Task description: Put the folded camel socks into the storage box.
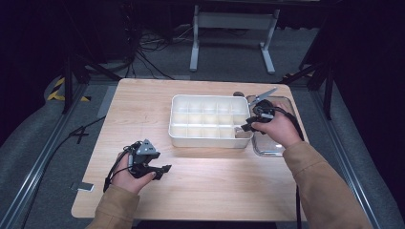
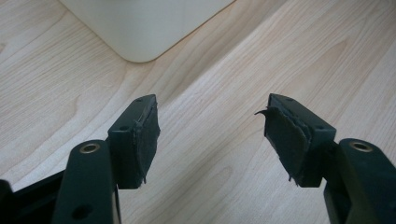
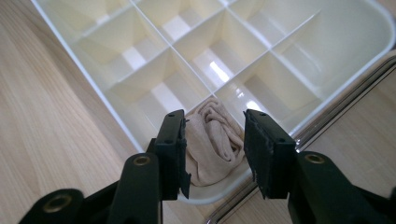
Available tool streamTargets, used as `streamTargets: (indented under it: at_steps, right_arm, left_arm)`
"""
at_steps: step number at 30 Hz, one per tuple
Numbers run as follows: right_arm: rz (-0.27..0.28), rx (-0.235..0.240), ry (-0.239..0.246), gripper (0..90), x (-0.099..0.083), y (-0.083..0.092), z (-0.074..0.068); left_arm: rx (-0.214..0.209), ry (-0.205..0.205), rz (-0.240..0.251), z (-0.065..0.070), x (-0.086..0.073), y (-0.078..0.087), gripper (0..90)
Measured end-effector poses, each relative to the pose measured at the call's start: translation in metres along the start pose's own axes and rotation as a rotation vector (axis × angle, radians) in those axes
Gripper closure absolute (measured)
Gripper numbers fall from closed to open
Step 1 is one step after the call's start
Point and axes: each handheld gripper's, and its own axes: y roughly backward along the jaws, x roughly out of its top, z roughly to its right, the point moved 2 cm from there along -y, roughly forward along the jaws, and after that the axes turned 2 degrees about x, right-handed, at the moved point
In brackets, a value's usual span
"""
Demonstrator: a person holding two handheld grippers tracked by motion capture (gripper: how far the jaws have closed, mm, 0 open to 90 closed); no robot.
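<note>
Your right gripper [image 3: 215, 149] hangs just over the near right corner of the white box [image 1: 179, 119] with many little rooms. Its two black jaws stand apart. A small tan cloth [image 3: 215, 140], rolled up soft, lies in the corner room of the box, right by the rim. In the right gripper view the cloth shows in the gap between the jaws, a bit below them. The pads do not press on it, so you are not holding it. The other rooms you can see near it look bare and shiny.

From the high view, your right hand [image 1: 274, 126] is at the right end of the box. A clear tray [image 1: 286, 102] sits just beside the box on that side, touching it or almost touching it; I cannot tell which.

Your left gripper [image 1: 160, 171] rests low near the front of the wooden table [image 1: 143, 100], well apart from the cloth. Its jaws are wide apart too, with just bare wood showing between them. In the left gripper view a round corner of the white box shows a little way ahead of the jaws. The dark rubber on both pads [image 2: 287, 140] looks torn and peeling at the edges.
</note>
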Motion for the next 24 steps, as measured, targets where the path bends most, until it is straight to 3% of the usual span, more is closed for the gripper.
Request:
streamTargets:
  at_steps: [3, 6, 8, 10, 15, 19, 22, 24]
  right_arm:
    - [0.099, -0.007, -0.009, 55.9, -0.008, 0.018, -0.004]
    - [0.153, -0.005, -0.015, 54.7, -0.018, 0.03, -0.009]
    - [0.188, -0.01, -0.005, 53.1, -0.026, 0.04, -0.014]
    - [0.219, -0.017, -0.005, 51.5, -0.036, 0.05, -0.018]
    - [0.228, -0.063, 0.002, 49.1, -0.06, 0.063, -0.026]
    - [0.223, -0.068, 0.008, 47.3, -0.078, 0.069, -0.034]
    - [0.217, -0.089, 0.0, 47.1, -0.089, 0.071, -0.04]
    - [0.215, -0.098, 0.006, 46.4, -0.096, 0.068, -0.045]
  left_arm:
    - [-0.007, 0.016, 0.015, 0.0, 0.002, 0.001, 35.8]
    - [0.0, 0.02, 0.022, 0.001, 0.003, 0.003, 35.9]
    - [0.048, 0.038, 0.001, 0.002, 0.004, 0.004, 36.2]
    - [0.05, 0.042, -0.003, 0.003, 0.005, 0.004, 36.2]
    - [0.024, 0.038, -0.007, 0.006, 0.007, 0.004, 35.6]
    - [0.004, 0.06, 0.008, 0.008, 0.009, 0.007, 35.1]
    - [0.031, 0.076, -0.007, 0.006, 0.009, 0.008, 35.6]
    - [0.024, 0.07, -0.007, 0.005, 0.008, 0.009, 35.6]
